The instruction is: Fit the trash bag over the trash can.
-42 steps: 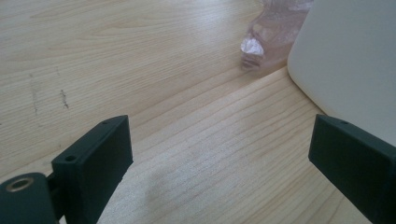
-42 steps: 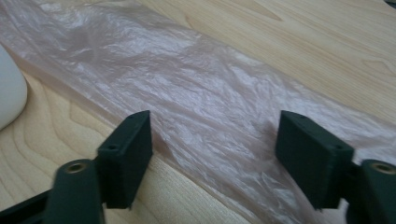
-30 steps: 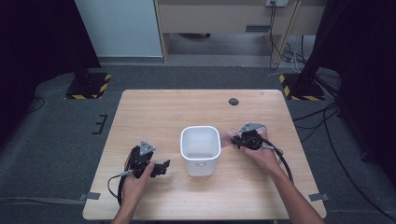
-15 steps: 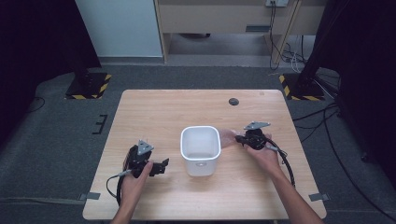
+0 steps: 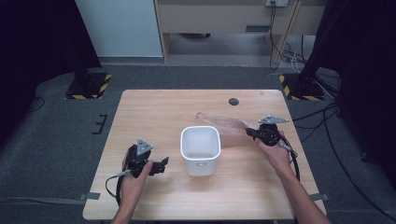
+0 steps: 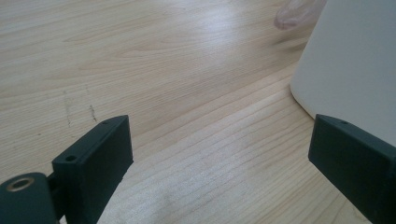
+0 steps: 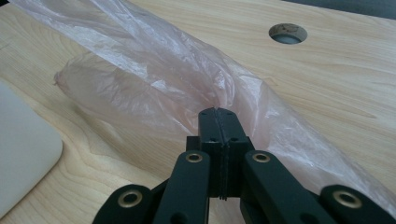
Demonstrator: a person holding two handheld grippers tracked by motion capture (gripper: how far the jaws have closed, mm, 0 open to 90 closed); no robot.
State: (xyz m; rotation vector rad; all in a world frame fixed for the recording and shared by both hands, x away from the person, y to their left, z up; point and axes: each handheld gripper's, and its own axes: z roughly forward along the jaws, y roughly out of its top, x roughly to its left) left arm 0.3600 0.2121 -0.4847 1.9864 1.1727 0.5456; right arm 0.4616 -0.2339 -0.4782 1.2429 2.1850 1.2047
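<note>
Pale wooden surface (image 5: 154, 116) carries a white bin (image 5: 201, 148) at its middle. Your right gripper (image 7: 218, 114) has its fingers pressed together on a thin pink plastic bag (image 7: 154, 79), having just closed on it, and now holds it higher than a second ago, the bag stretched out to the far right of the bin. Your left gripper (image 5: 161, 165) rests near left of the bin as before, fingers spread.
</note>
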